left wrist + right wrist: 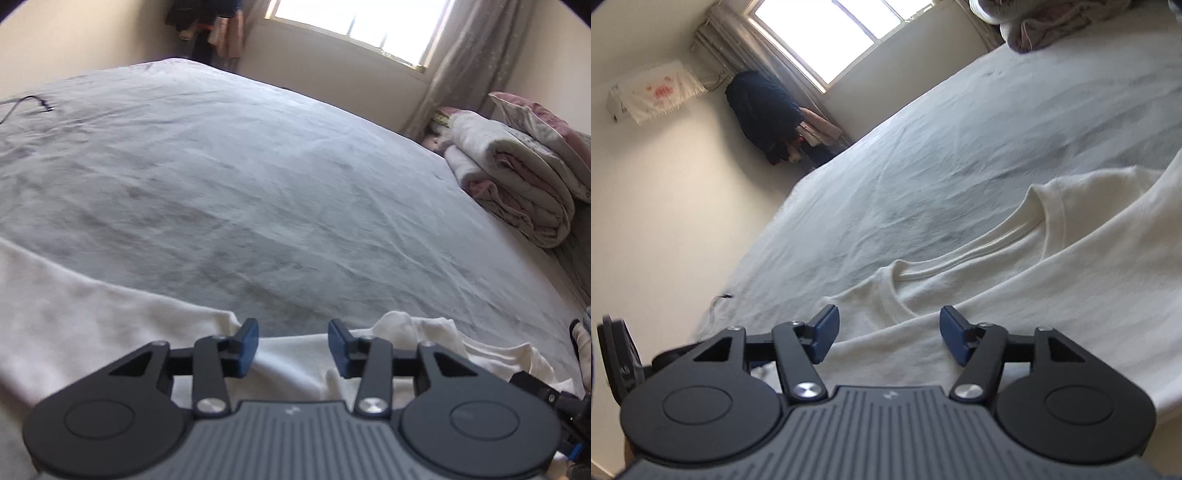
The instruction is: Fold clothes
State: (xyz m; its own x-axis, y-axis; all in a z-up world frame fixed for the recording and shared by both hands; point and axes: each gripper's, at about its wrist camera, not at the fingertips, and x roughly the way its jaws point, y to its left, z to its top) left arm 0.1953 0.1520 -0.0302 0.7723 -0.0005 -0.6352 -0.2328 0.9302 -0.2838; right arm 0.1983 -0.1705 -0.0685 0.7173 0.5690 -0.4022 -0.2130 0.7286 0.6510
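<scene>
Cream cotton T-shirt (1015,280), ribbed neckline up, flat on grey bedsheet (923,155)

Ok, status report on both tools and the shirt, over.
Left tool open, nothing between its pads. Right tool open, empty, over the white T-shirt. Shirt lies spread on the bed sheet, neckline showing, not yet folded. Nothing in the way.
</scene>
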